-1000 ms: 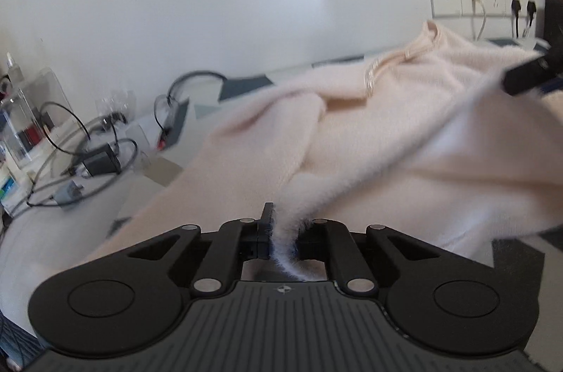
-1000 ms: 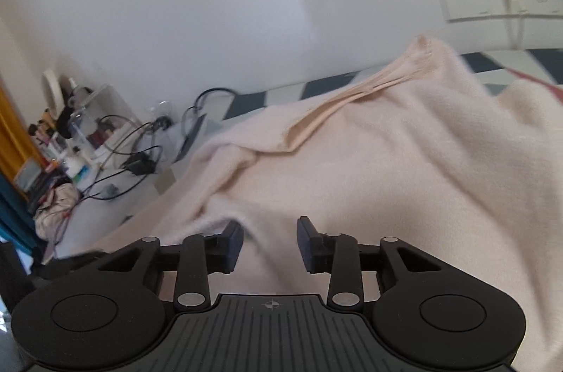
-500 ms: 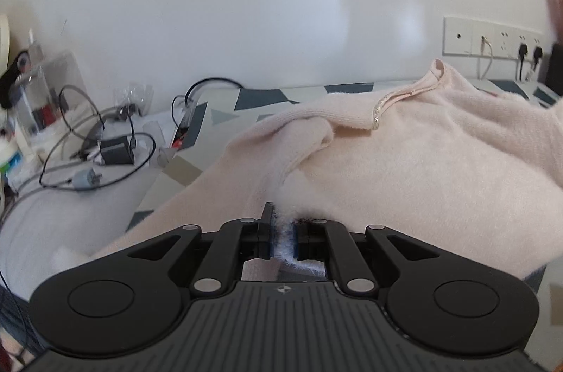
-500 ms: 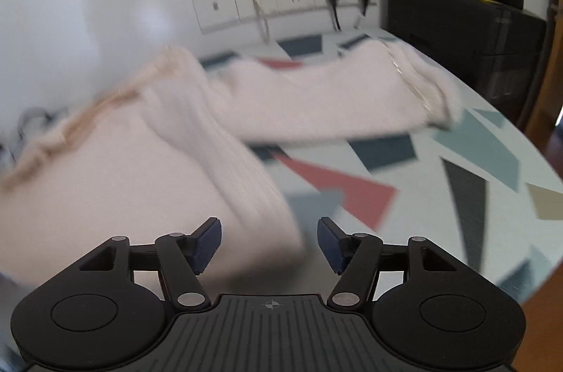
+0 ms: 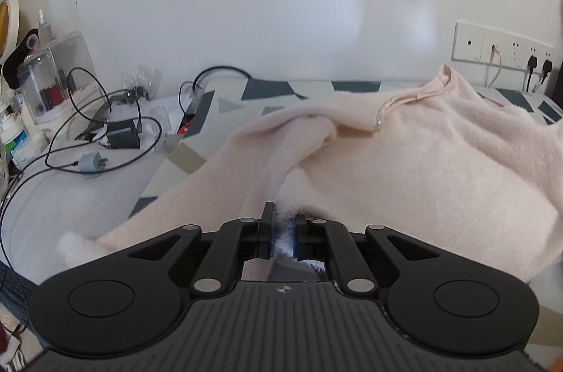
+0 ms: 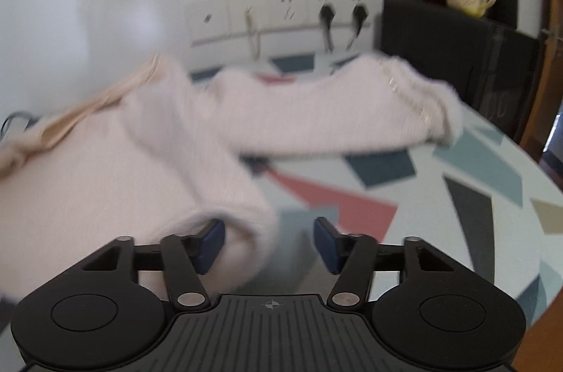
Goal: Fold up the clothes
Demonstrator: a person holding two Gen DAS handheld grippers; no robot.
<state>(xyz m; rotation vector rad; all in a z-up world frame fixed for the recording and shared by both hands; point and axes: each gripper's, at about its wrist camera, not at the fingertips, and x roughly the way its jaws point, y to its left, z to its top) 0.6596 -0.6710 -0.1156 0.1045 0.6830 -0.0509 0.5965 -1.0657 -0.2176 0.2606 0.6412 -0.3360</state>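
Observation:
A fluffy pale pink sweater [image 5: 422, 161] lies spread over the patterned table [image 5: 253, 90], its neckline toward the wall. My left gripper [image 5: 283, 236] is shut on a pinch of the sweater's near edge, with fuzzy cloth showing between the blue pads. In the right wrist view the sweater [image 6: 123, 161] is blurred, and one sleeve [image 6: 334, 115] stretches right across the table [image 6: 475, 168]. My right gripper [image 6: 269, 242] hangs over the sweater's lower corner. Its jaws are closing, a fold of cloth lies by the left pad, and the pads do not press on it.
Black cables, a charger [image 5: 121, 134] and a plug lie at the left of the table beside clear plastic boxes [image 5: 56, 73]. A wall socket strip [image 6: 281, 10] runs along the back. A black cabinet [image 6: 457, 55] with a mug and red flowers stands at the right.
The right gripper swung from over the sweater's body to its right lower corner, bringing the sleeve and table into sight, and its jaws widened. The left gripper rose slightly, still pinching the edge.

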